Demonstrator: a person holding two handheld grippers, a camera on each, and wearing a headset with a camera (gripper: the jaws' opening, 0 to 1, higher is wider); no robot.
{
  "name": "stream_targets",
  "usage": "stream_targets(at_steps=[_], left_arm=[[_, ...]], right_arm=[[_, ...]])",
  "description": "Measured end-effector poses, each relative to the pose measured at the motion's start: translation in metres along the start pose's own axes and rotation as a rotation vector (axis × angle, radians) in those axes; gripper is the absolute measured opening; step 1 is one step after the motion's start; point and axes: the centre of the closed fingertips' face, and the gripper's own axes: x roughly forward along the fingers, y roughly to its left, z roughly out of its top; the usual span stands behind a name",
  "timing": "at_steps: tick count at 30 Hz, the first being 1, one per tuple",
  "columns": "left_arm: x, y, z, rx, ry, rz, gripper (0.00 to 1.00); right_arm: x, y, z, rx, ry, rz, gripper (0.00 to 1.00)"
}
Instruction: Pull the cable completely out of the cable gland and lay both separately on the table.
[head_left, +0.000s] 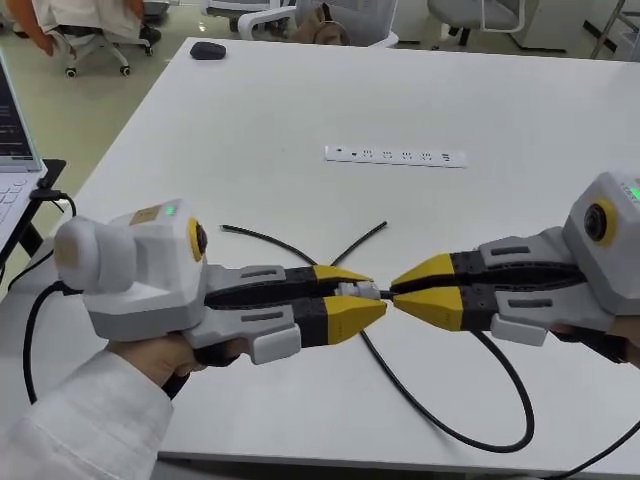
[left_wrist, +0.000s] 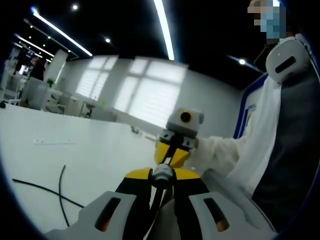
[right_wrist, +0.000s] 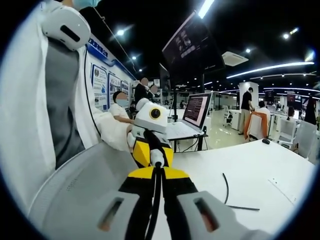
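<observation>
Above the white table (head_left: 250, 120), my left gripper (head_left: 376, 293) is shut on a small grey cable gland (head_left: 352, 290), which sits between its yellow jaw tips. My right gripper (head_left: 394, 294) faces it tip to tip and is shut on the black cable (head_left: 500, 438) right at the gland's mouth. The cable loops down over the table behind the right jaws. In the left gripper view the gland (left_wrist: 162, 176) sits at the jaw tips, with the right gripper (left_wrist: 175, 147) just beyond. In the right gripper view the cable (right_wrist: 155, 200) runs between the jaws to the gland (right_wrist: 157, 159).
A loose stretch of black cable (head_left: 270, 240) lies on the table behind the grippers. A white power strip (head_left: 395, 155) lies mid-table and a black mouse (head_left: 208, 50) at the far edge. A laptop (head_left: 10, 150) stands off the left side. Several people are at desks (right_wrist: 120, 107).
</observation>
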Motion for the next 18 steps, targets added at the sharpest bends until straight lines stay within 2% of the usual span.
stream_targets(at_steps=[3, 4, 5, 7, 11, 14, 18], left_arm=[[0.000, 0.000, 0.000, 0.000, 0.002, -0.001, 0.17], [-0.001, 0.000, 0.003, -0.004, -0.012, -0.001, 0.17], [-0.003, 0.001, 0.006, -0.011, -0.029, 0.001, 0.17], [-0.003, 0.003, 0.004, -0.009, -0.019, 0.008, 0.17], [-0.001, 0.001, 0.004, -0.008, -0.022, 0.002, 0.17], [-0.001, 0.003, 0.004, -0.011, -0.020, 0.006, 0.17], [-0.001, 0.003, 0.002, -0.012, -0.012, 0.009, 0.17]], right_arm=[[-0.002, 0.000, -0.004, 0.003, 0.015, -0.003, 0.03], [-0.006, -0.004, -0.012, -0.011, 0.063, -0.018, 0.03], [-0.007, -0.004, -0.013, -0.008, 0.059, -0.025, 0.03], [-0.013, -0.004, -0.012, 0.011, 0.043, -0.027, 0.02], [-0.020, -0.005, -0.014, -0.010, 0.049, -0.040, 0.02], [-0.026, -0.006, -0.015, 0.004, 0.048, -0.050, 0.02], [-0.036, -0.010, -0.024, 0.018, 0.064, -0.073, 0.02]])
